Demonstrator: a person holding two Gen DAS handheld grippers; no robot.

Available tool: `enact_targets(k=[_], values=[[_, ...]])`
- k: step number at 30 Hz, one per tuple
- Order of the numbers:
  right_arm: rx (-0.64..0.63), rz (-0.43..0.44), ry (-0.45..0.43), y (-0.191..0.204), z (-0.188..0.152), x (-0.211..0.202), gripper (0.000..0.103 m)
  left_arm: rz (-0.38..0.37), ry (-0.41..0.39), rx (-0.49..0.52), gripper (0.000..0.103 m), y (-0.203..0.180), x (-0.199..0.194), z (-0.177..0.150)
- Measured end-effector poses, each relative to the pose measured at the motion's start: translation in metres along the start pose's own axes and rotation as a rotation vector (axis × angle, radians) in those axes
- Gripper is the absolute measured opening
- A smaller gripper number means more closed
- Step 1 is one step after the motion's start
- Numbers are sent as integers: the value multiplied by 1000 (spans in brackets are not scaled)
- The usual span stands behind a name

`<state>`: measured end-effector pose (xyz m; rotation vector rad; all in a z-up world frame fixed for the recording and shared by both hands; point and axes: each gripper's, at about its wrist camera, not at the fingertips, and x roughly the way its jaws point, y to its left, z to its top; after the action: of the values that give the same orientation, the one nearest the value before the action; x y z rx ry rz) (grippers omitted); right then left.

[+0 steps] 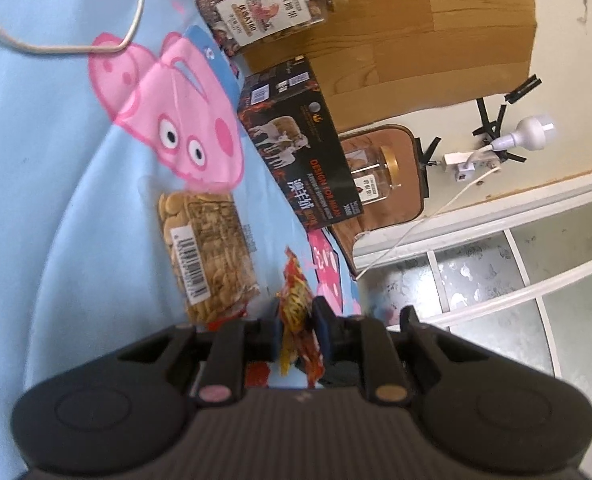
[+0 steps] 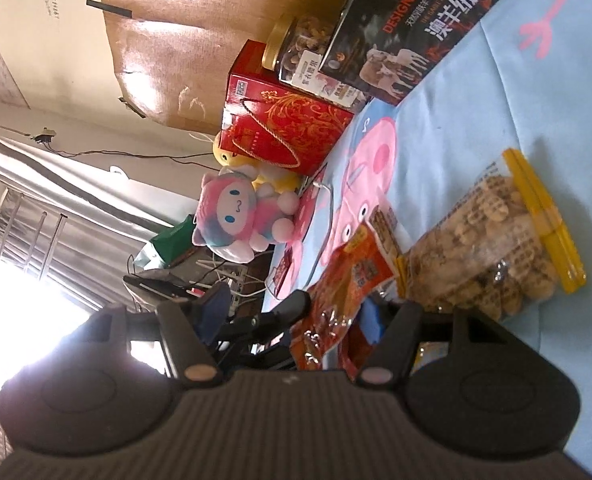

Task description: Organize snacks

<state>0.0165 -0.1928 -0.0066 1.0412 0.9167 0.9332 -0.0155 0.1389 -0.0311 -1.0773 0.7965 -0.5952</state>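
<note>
In the left wrist view my left gripper (image 1: 298,330) is shut on a crinkled red and yellow snack packet (image 1: 296,300), its blue pads (image 1: 273,332) pressing both sides. Beyond it a clear bag of round biscuits (image 1: 203,252) lies on the blue cartoon sheet (image 1: 55,160). In the right wrist view my right gripper (image 2: 296,316) stands open. The red snack packet (image 2: 344,288) sits between its fingers, close to the right pad (image 2: 376,320) and well apart from the left one. A zip bag of small crackers (image 2: 488,248) with a yellow seal lies just right of it.
A black carton (image 1: 296,148) stands at the sheet's edge, with gold-lidded nut jars (image 1: 271,4) and another jar (image 1: 376,176) behind. A red gift box (image 2: 287,128), a plush toy (image 2: 239,212) and a white cable (image 1: 55,46) are nearby. The bed edge drops off left of the packet.
</note>
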Motion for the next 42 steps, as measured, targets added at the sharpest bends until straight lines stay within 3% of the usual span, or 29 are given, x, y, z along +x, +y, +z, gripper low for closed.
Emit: enact_targets(k=[2,6,7,14,21,24,27,28,31,35,42], values=[[-5,-1,-11,0,0,-1,61,0,-3,12,16,-3,0,0],[-63,-68,-41,4,1,-4,22,-4,-6,28,17,-12,2,8],[-65,-77,-48,3,2,-4,19,-1,-3,37,17,-15,5,11],[-175,-136,-175,22,35,-18,18,37,40,162,19,-62,55,53],[-278,-250,-348,34,118,-26,18,146,37,322,27,-124,150,120],[-359,-372,-393,32,146,-18,26,247,19,364,33,-133,188,138],[-535,-647,-450,36,150,-3,48,352,-14,439,44,-137,213,143],[-580,-683,-461,36,149,-3,47,366,-26,455,48,-138,215,142],[-625,-685,-497,33,135,-14,48,342,-40,458,49,-134,207,138],[-578,-649,-531,27,116,-28,48,320,-57,490,50,-136,185,125],[-418,-502,-443,8,61,-50,49,235,-59,544,50,-141,117,71]])
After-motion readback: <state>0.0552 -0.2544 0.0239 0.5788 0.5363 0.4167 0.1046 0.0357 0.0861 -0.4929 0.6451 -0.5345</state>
